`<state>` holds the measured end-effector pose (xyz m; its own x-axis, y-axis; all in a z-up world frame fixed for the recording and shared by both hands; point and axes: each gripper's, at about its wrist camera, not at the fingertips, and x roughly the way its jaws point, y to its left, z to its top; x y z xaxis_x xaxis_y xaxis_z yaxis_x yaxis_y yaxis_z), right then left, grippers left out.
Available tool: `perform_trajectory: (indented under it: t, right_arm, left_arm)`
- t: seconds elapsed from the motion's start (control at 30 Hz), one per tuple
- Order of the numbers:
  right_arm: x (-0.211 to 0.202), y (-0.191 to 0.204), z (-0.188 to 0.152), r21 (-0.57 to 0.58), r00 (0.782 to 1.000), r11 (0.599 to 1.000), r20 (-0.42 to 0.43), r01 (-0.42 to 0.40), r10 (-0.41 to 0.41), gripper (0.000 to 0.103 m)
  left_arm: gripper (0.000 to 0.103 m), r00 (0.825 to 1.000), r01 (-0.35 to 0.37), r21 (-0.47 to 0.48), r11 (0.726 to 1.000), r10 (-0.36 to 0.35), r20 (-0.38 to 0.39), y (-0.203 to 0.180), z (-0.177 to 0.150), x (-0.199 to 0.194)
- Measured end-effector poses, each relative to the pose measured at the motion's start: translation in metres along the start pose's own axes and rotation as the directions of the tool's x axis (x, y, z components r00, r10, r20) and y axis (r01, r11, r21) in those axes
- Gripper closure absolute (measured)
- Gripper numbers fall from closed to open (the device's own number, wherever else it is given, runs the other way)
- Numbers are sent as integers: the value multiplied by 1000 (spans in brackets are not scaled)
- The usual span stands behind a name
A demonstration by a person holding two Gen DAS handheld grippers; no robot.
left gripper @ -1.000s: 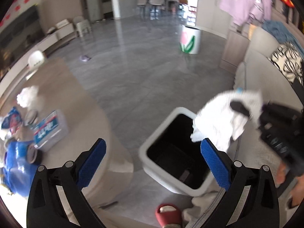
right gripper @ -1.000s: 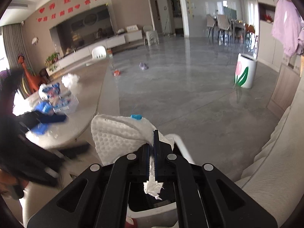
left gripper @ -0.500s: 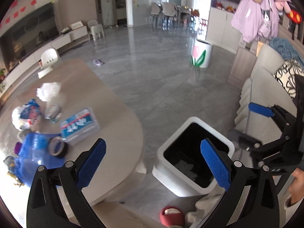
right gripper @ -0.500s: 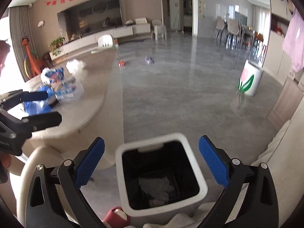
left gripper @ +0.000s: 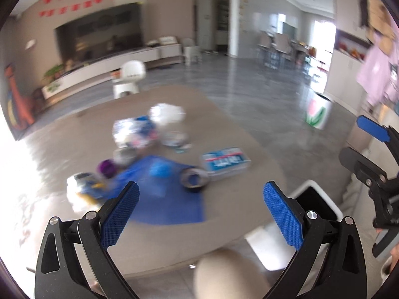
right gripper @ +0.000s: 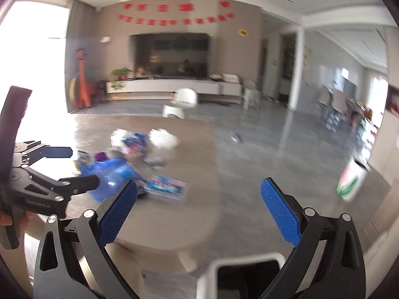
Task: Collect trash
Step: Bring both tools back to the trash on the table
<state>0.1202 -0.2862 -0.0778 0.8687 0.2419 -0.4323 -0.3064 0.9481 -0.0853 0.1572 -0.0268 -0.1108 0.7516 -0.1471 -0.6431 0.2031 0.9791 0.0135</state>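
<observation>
Room: living room with grey glossy floor, a long low cabinet under a dark wall panel, red paper decorations above, all blurred.
Table: rounded beige table (left gripper: pixel 237 129) carries the clutter, bunched toward its near-left part, with its right edge bare.
Trash on table: white crumpled wad (left gripper: pixel 166 113) farthest back; clear bag with blue print (left gripper: pixel 134 132) just beside it; blue plastic sheet (left gripper: pixel 164 191) nearest the front edge, with a tape roll (left gripper: pixel 194 180) on its right side; flat blue-and-white packet (left gripper: pixel 226 162) toward the right edge; a small purple thing (left gripper: pixel 107 168) and a yellow-blue wrapper (left gripper: pixel 83 186) at the left.
Bin: white bin with dark inside (left gripper: pixel 314 205) stands on the floor just off the table's near-right edge; what lies in it cannot be made out here.
Left gripper (left gripper: pixel 199 211): jaws spread wide, nothing between the blue pads, aimed down at the blue sheet and tape roll.
Right gripper (right gripper: pixel 197 211): jaws spread wide and empty, above the bin's rim, facing the table.
Done so far: judging by the empty jaws, at least one piece has gone in; nothing is being carried.
Left to do: nearly the whole pile on the table, so the task looks early.
Change from a second ago: the right gripper was then clamped on a white paper towel over the bin; that towel is gone from its jaws. Both views have swung from the bin up toward the table.
</observation>
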Motion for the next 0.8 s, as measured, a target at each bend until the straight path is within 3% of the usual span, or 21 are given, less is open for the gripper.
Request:
perform_trajectory:
  t: [0.23,0.47,0.57,0.8]
  right_arm:
    - [39,59,17,-82,994,991,-10,-106,105,4]
    - [71,99,23,-86,984,981,-21,-175,174,4]
    - [86,116,23,-96,980,975,-34,-198,196,4]
    - [108,147,12,-144,977,968,-94,-204,192,4]
  left_arm:
    - [5,992,-123,-108,987,125,12,77,-14,-13]
    - [5,984,-176,-182,967,177,-9,132,-25,-3]
    - [5,982,-189,-188,964,188,-20,147,-27,7]
    - [5,989,-148,-221,964,137,-64,176,-33,51]
